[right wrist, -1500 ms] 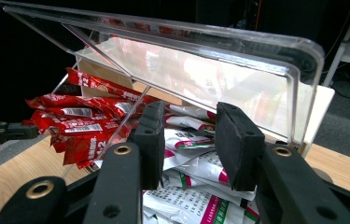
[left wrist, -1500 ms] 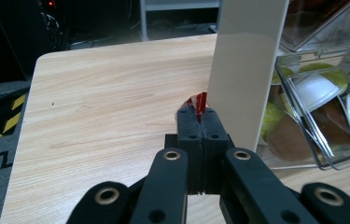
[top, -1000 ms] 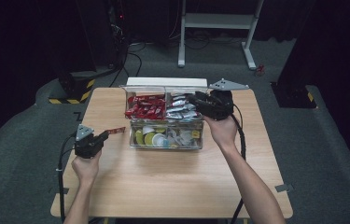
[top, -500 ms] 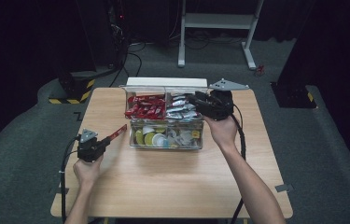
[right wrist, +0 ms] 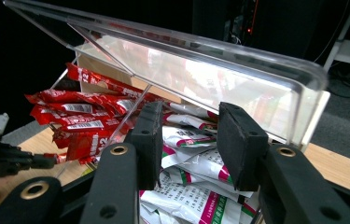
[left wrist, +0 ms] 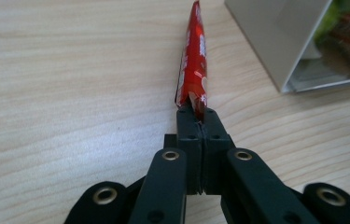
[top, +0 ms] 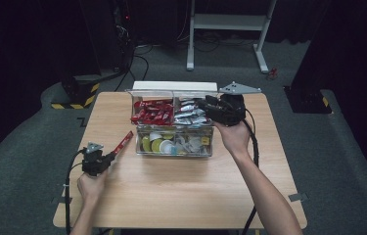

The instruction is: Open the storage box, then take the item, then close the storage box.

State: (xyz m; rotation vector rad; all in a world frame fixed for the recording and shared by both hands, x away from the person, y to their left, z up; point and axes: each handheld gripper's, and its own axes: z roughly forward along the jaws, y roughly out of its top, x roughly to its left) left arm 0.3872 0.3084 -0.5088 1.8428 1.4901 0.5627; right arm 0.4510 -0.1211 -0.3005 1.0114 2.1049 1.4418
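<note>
2 grippers work a wooden table (top: pixel 171 196) where a clear plastic organizer box (top: pixel 173 125) stands with its lid raised — red sachets (top: pixel 152 112) in the rear left compartment, silver-white sachets (top: pixel 188 111) in the rear right, and small round cups and packets in the front row. At the box's right rear, the right gripper (top: pixel 209 104) hovers over the silver-white sachets (right wrist: pixel 196 163), its jaws partly open with nothing pinched between the pads. Out on the bare wood to the left of the box, the left gripper (top: pixel 110 155) has its jaws shut tight on the tail end of 1 red sachet (left wrist: pixel 193 70), which juts forward and up toward the box's near corner, apart from it, its far tip off the tabletop. The risks, in order of size: the raised lid (right wrist: pixel 186 60) arches just above the right gripper, so a lift or a reach deeper in could knock it or shift the whole box; the loosely heaped silver-white sachets could spill, or 2 come up together, if the jaws close on the pile; and the red sachet — gripped only by its thin end — could swing, slip free, or tear at the seal if it is set down at an angle.
</note>
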